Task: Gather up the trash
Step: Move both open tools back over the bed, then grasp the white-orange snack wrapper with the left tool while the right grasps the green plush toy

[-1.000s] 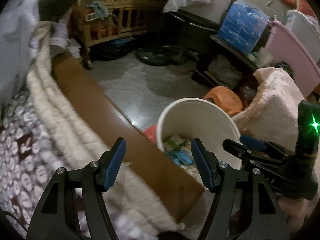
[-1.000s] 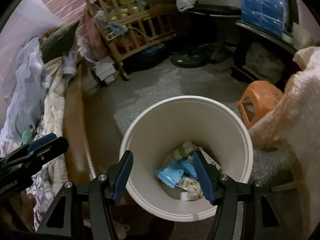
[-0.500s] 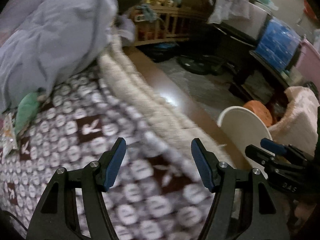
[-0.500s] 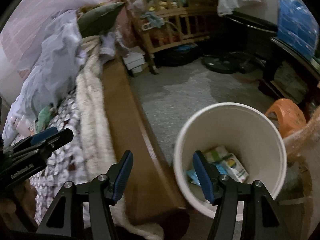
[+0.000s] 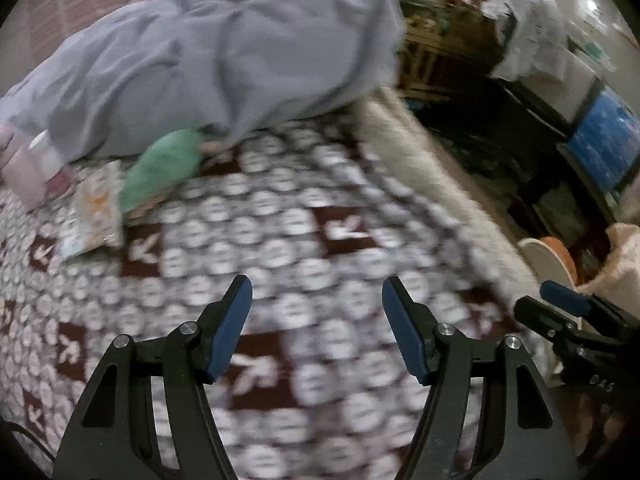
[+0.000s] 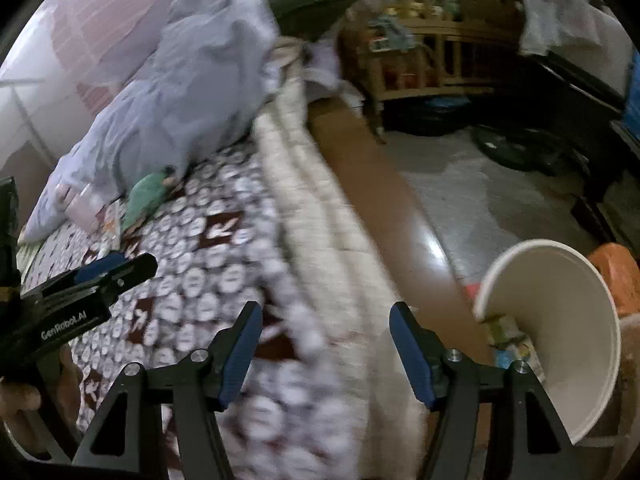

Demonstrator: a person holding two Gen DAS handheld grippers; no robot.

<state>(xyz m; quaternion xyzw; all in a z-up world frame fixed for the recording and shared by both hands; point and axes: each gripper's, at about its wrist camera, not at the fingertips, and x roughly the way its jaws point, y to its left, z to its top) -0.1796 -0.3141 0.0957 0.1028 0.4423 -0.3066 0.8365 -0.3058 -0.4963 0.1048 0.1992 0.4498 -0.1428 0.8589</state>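
Note:
My left gripper (image 5: 316, 282) hangs open over the brown-and-white patterned blanket (image 5: 304, 240), nothing between its blue pads. Further up the bed lie a green wrapper (image 5: 160, 168) and a white-and-orange snack wrapper (image 5: 94, 212), beside a pink object (image 5: 24, 172). My right gripper (image 6: 325, 308) is over the bed's edge, its jaws opening and empty. The white trash bin (image 6: 580, 344) stands on the floor to its right, with wrappers (image 6: 508, 340) inside. The right wrist view also shows the green wrapper (image 6: 146, 196) and the left gripper (image 6: 136, 262).
A crumpled grey-blue quilt (image 5: 224, 48) covers the far part of the bed. A fluffy cream blanket edge (image 6: 320, 208) and brown bed frame (image 6: 384, 200) run alongside grey floor (image 6: 472, 184). A wooden crib (image 6: 432, 64) and an orange stool (image 6: 616, 276) stand beyond.
Both grippers have swung left from over the bin to over the bed. The bin now sits at the right edge of both views. The wrappers on the blanket have come into view.

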